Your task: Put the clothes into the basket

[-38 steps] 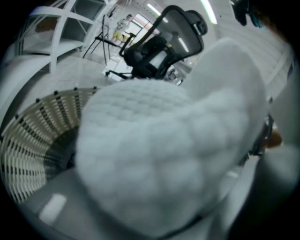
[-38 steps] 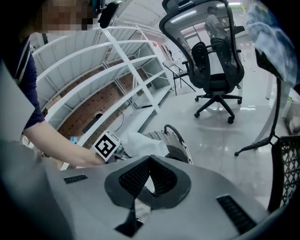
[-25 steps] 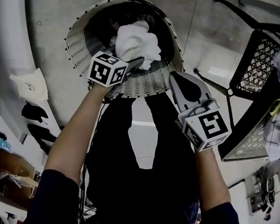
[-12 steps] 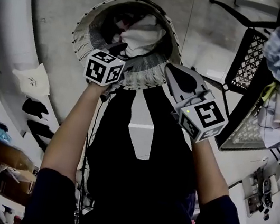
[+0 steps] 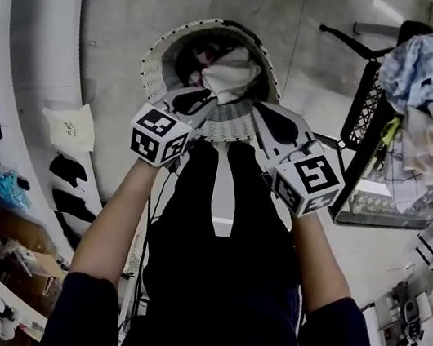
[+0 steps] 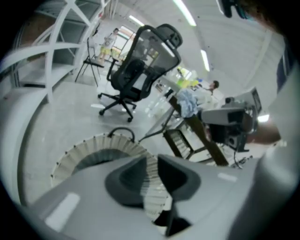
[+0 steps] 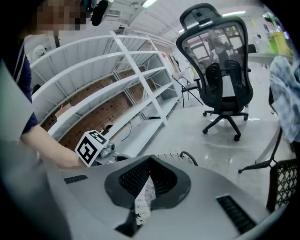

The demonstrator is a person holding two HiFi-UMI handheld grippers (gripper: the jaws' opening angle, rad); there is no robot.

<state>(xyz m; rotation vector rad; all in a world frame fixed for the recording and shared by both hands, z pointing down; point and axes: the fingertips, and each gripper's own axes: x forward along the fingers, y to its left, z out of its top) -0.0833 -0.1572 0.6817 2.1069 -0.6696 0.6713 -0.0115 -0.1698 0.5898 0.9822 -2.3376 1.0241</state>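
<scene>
White clothes (image 5: 232, 75) in basket (image 5: 155, 68), beyond left tongs (image 5: 193, 103)

Bright, even indoor light; heavy fisheye.
Ceiling strips (image 6: 183, 11) overhead, pale glare on floor (image 7: 206, 140); edges bend and darken, left gripper view soft with blur.

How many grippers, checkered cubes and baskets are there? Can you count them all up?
Grippers: 2, the left gripper, whose jaws have just been closing with nothing between them, and the right gripper
Checkered cubes: 2, the left cube and the right cube
Baskets: 1, the basket
Total: 5
</scene>
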